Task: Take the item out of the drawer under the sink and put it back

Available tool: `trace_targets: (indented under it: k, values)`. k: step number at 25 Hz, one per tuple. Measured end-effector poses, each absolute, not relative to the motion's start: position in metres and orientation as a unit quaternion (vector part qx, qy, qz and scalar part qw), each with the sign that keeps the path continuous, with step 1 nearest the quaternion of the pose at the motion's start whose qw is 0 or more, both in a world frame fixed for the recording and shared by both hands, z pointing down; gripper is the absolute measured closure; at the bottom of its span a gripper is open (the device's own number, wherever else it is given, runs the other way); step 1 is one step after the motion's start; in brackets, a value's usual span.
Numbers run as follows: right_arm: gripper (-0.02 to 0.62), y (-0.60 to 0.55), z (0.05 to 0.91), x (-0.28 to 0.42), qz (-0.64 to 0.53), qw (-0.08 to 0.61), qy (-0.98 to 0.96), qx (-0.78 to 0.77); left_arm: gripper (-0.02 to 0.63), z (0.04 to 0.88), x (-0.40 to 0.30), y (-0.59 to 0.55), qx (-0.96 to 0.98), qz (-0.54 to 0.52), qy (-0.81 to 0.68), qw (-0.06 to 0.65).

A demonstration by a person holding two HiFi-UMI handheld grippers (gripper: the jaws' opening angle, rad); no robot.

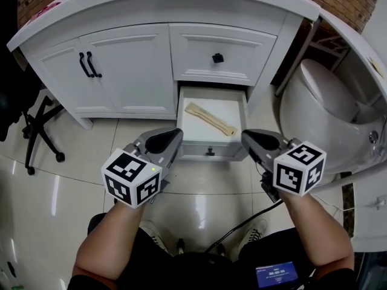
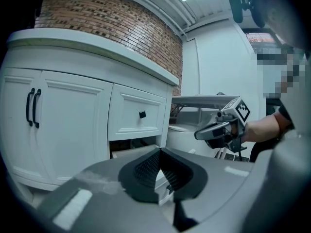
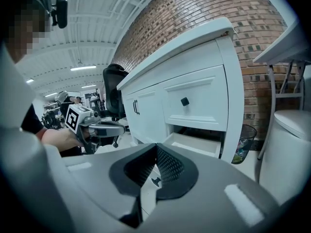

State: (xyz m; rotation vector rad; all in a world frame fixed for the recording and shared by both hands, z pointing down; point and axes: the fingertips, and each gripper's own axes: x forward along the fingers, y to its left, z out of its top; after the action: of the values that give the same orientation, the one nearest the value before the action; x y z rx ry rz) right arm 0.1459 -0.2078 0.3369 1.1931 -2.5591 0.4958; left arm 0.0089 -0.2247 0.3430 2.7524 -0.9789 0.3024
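The lower drawer [image 1: 210, 152] of the white vanity stands pulled open. A light wooden utensil [image 1: 209, 118] lies slantwise on its white floor. My left gripper [image 1: 175, 138] hovers just outside the drawer's front left corner, jaws shut with nothing in them. My right gripper [image 1: 247, 138] hovers at the front right corner, also shut and holding nothing. In the left gripper view the shut jaws meet in front of the open drawer [image 2: 130, 152], and the right gripper [image 2: 214, 131] shows beyond. In the right gripper view the drawer [image 3: 193, 143] lies just past the closed jaws.
Above the open drawer is a shut drawer with a black knob [image 1: 217, 57]. Double doors with black handles [image 1: 89, 64] are to its left. A white toilet [image 1: 320, 104] stands close at the right and an office chair base [image 1: 37, 135] at the left. A cable [image 1: 240, 225] trails on the tiled floor.
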Motion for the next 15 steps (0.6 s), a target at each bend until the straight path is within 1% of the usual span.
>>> trace_targets:
  k: [11,15]
  values:
    - [0.588,-0.2128,0.3425,0.141,0.158,0.154,-0.881,0.418,0.6,0.3401,0.0082,-0.2255,0.934,0.095,-0.328,0.106]
    - [0.588,-0.2172,0.3404,0.1364,0.134,0.177,-0.884,0.411,0.6,0.341,0.0049,-0.228,0.932,0.094,-0.333,0.11]
